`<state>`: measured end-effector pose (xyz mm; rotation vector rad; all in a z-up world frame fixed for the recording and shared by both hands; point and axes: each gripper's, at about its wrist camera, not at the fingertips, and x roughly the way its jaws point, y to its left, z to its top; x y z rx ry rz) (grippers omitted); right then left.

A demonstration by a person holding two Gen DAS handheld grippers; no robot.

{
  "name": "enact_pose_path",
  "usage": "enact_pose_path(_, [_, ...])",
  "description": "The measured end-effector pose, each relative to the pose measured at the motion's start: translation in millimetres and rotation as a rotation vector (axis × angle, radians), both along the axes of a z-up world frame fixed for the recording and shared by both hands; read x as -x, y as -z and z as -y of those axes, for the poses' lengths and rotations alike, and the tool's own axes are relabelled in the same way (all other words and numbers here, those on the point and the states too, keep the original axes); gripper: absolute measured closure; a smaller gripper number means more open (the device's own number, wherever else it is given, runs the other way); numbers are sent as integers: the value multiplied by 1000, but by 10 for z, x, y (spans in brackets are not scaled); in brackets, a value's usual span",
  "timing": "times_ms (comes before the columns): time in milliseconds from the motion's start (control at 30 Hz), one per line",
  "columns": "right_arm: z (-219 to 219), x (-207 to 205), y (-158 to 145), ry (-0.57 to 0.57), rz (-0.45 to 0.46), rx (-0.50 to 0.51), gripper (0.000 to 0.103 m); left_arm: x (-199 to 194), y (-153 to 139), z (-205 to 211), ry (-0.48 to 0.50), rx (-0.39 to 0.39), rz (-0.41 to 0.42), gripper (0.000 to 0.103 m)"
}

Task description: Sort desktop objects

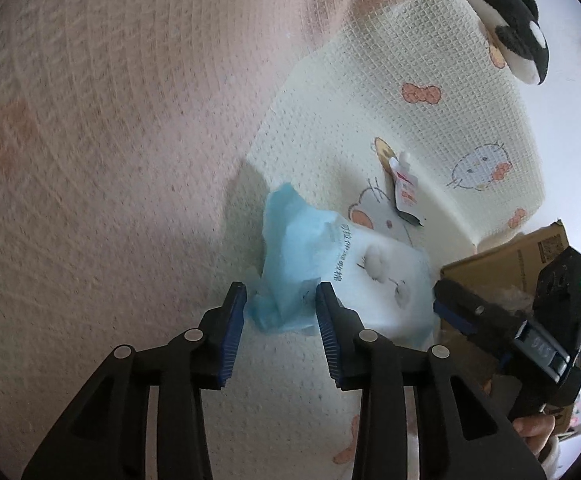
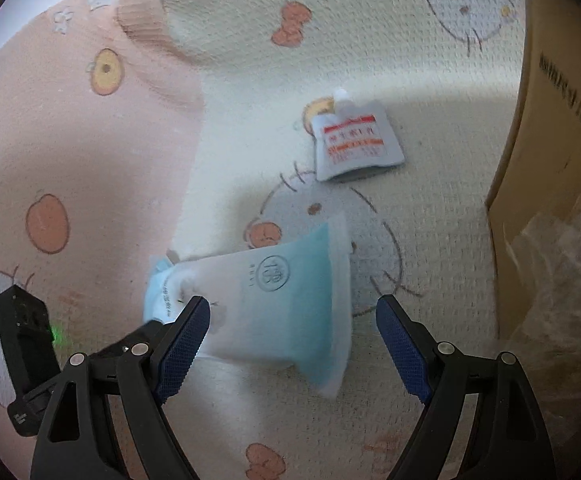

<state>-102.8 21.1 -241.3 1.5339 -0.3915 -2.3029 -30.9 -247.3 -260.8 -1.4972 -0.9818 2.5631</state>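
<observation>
Left wrist view shows the left gripper (image 1: 280, 304) with its jaws partly apart around the crumpled near end of the soft blue-and-white plastic pack (image 1: 330, 272) lying on the cream cartoon-print blanket (image 1: 430, 100). I cannot quite tell if the pads pinch it. The right gripper (image 2: 292, 336) is wide open over the pack's far end, holding nothing. Squeeze the bunched end firmly, then lift towards the brown cardboard box (image 2: 546, 128) on the right.

- The left wrist view is aimed steeply down, close over the blanket (image 1: 90, 160).
- The right wrist view is likewise close and tilted down.
- The blue packet (image 1: 330, 264) (image 2: 274, 304) is shared, with the cardboard box (image 1: 506, 256) (image 2: 550, 140) at three o'clock.
</observation>
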Motion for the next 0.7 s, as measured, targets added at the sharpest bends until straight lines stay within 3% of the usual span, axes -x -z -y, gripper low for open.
enact_pose_path(167, [45, 50, 147, -25, 64, -13, 19, 52, -25, 17, -15, 8, 36, 61])
enact_pose_path(367, [55, 102, 192, -20, 83, -3, 19, 103, -145, -64, 28, 117, 57, 45])
enact_pose_path(700, [77, 114, 213, -10, 106, 10, 18, 369, -211, -30, 41, 90, 80, 38])
